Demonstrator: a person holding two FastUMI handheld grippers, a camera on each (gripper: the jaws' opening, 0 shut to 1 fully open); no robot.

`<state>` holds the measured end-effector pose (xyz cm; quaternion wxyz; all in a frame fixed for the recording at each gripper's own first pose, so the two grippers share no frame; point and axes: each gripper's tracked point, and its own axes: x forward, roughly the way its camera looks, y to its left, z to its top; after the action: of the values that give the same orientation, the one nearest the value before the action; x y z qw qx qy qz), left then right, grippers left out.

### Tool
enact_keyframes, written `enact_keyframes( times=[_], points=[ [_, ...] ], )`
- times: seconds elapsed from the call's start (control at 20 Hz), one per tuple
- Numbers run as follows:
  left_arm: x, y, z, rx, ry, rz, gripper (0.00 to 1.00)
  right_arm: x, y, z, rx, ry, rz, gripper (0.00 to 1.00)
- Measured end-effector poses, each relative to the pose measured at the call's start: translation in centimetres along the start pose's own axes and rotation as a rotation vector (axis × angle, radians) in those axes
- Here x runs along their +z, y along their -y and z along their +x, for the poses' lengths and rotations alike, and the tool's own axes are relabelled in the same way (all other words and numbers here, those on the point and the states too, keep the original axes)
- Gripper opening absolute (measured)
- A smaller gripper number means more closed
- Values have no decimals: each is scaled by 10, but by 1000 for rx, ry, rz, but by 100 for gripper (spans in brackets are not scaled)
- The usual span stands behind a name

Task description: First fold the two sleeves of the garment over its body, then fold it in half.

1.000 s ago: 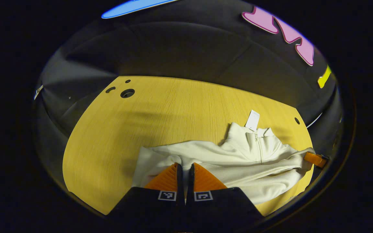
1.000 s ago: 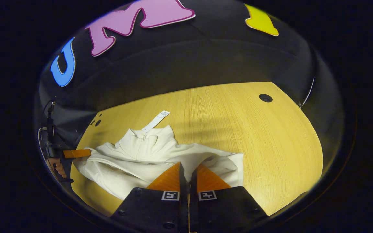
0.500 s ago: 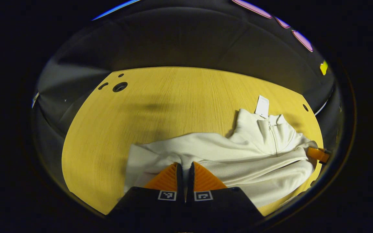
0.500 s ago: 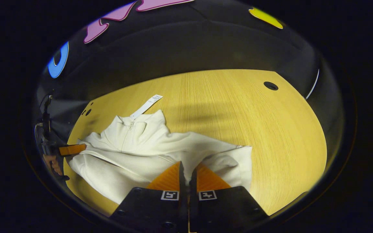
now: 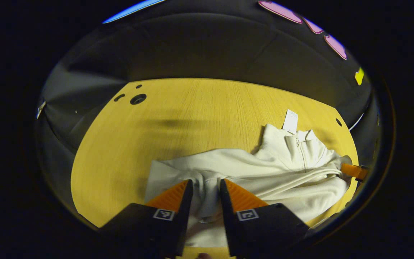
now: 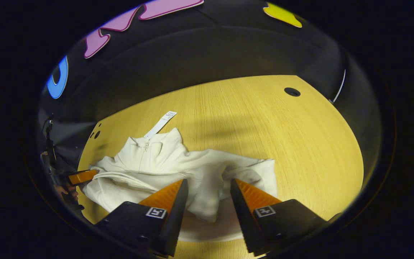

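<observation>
My left gripper (image 5: 206, 187) has its fingers spread, cream garment (image 5: 264, 172) cloth loose between them. My right gripper (image 6: 207, 187) is spread too, over a fold. The garment lies bunched on the wooden surface (image 6: 264, 118), collar away from me. Its white tag (image 6: 160, 124) carries print too small to read.

— What sort of place is this?

— A staged recording booth, not a home. Black cloth wall (image 6: 199, 61) closes in right behind the wooden table (image 6: 300, 144), and everything past the table's edges is dark.

— Anything else that says so?

— The table (image 5: 178, 108) is an office-style desk top: pale wood grain, rounded corners, with a round cable hole (image 6: 292, 92) near its far right corner and more holes (image 5: 137, 99) near its far left corner.
</observation>
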<state>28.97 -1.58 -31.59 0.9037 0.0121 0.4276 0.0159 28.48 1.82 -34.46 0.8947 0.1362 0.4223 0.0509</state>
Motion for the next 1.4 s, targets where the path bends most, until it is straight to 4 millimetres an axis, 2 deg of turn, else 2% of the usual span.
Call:
enact_keyframes(
  times=[0.05,0.1,0.15,0.2,0.3,0.35,0.4,0.5,0.6,0.8,0.9,1.05,1.2,1.4],
  points=[
    [3,1,-5,-1,16,10,60,4,0,-7,1,18,2,79],
    [5,0,-12,1,35,14,66,8,-1,-14,6,38,9,82],
    [8,0,-20,-1,56,8,72,13,-1,-23,10,58,19,75],
    [10,1,-28,-5,81,0,73,19,-2,-35,17,79,28,88],
    [14,1,-50,-14,131,-19,77,29,-4,-60,30,129,41,88],
    [16,2,-63,-20,157,-26,78,34,-4,-75,30,161,41,80],
    [16,1,-76,-26,183,-30,78,39,-3,-90,26,198,36,88],
    [12,1,-106,-42,225,-36,78,43,-6,-121,27,255,14,88],
    [7,2,-137,-60,264,-36,78,36,-15,-147,42,287,-15,88],
    [-5,6,-190,-81,332,-18,78,9,-35,-184,77,304,-75,88],
    [-17,13,-214,-104,349,-27,78,-5,-50,-195,105,298,-95,88],
    [-45,18,-232,-122,324,-56,78,-18,-70,-203,151,285,-89,88],
    [-68,20,-237,-113,286,-87,78,-41,-83,-202,188,226,-68,88],
    [-96,16,-242,-111,254,-122,78,-75,-88,-194,200,118,-107,88]
  ],
)
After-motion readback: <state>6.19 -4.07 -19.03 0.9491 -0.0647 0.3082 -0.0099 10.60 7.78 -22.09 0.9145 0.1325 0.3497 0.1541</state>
